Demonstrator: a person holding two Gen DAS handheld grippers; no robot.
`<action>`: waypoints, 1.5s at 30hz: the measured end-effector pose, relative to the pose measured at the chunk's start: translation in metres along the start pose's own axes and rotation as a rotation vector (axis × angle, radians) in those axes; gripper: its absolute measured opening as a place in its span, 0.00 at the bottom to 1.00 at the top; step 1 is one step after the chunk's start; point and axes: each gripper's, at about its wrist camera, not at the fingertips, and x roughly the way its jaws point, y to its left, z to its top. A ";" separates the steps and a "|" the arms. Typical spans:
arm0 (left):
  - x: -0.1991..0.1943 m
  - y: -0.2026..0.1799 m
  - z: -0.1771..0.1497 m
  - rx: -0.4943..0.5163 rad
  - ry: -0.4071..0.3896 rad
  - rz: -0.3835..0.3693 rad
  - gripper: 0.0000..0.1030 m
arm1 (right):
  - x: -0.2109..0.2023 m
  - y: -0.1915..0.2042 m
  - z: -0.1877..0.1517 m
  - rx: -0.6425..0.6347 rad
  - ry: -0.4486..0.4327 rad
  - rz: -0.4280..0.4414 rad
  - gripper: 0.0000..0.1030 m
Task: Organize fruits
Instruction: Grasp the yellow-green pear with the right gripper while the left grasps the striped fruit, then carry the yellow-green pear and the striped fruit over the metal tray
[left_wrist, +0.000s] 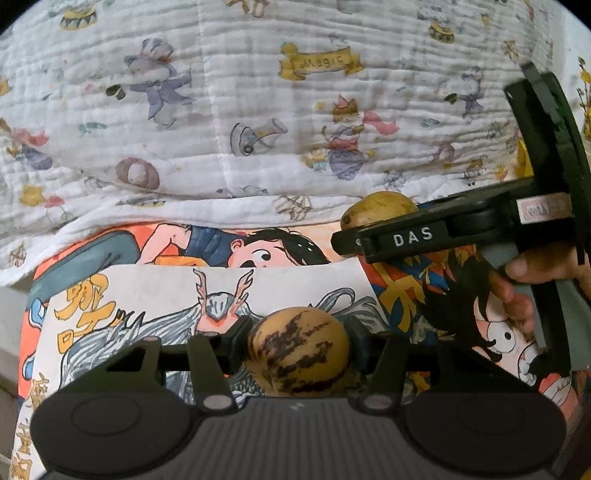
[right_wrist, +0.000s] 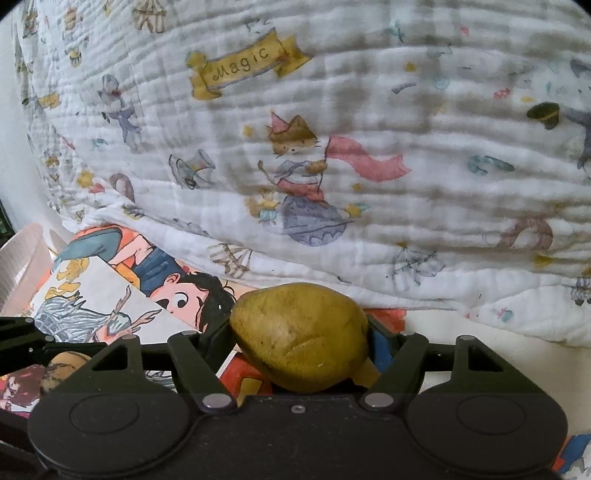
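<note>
Low in the centre of the left wrist view, the left gripper (left_wrist: 297, 350) has its two black fingers closed partway onto a small round fruit (left_wrist: 297, 350). Its skin is smooth and tan-yellow, marked with ragged dark brown streaks. The finger pads press against its left and right sides, so the fruit is gripped between them. Beneath it lies a glossy white cartoon sheet (left_wrist: 155, 295) printed with grey swirls and yellow characters, resting on a larger orange and blue comic print (left_wrist: 221, 243).

At the right edge of that view, the right gripper (left_wrist: 373, 221) reaches in from the side as a flat black bar lettered "DAS", with a person's fingers (left_wrist: 517, 295) curled on its handle. A dull yellow lump shows just behind its tip.

Low in the centre of the right wrist view, the right gripper (right_wrist: 299, 339) holds a pear-shaped fruit (right_wrist: 299, 336). It is yellow-green, matte, slightly mottled and lumpy, wide at the left and tapering to the lower right. The black fingers stand moderately apart and clamp it from both sides. At the lower left of this view the streaked round fruit (right_wrist: 61, 369) peeks out beside the other gripper's black arm.

Across the upper half of both views spreads a white crinkled quilted blanket (right_wrist: 369, 92), softly ridged, printed with pastel circus animals and a yellow "Magic" banner.
</note>
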 end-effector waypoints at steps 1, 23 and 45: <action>0.000 0.002 0.001 -0.015 0.005 -0.005 0.56 | -0.001 0.000 -0.001 -0.002 -0.001 0.002 0.71; -0.036 0.009 0.001 -0.083 -0.016 -0.011 0.56 | -0.051 0.025 0.000 -0.064 -0.065 0.074 0.71; -0.120 -0.051 -0.026 -0.121 -0.036 -0.101 0.56 | -0.224 0.014 -0.070 -0.073 -0.085 0.068 0.71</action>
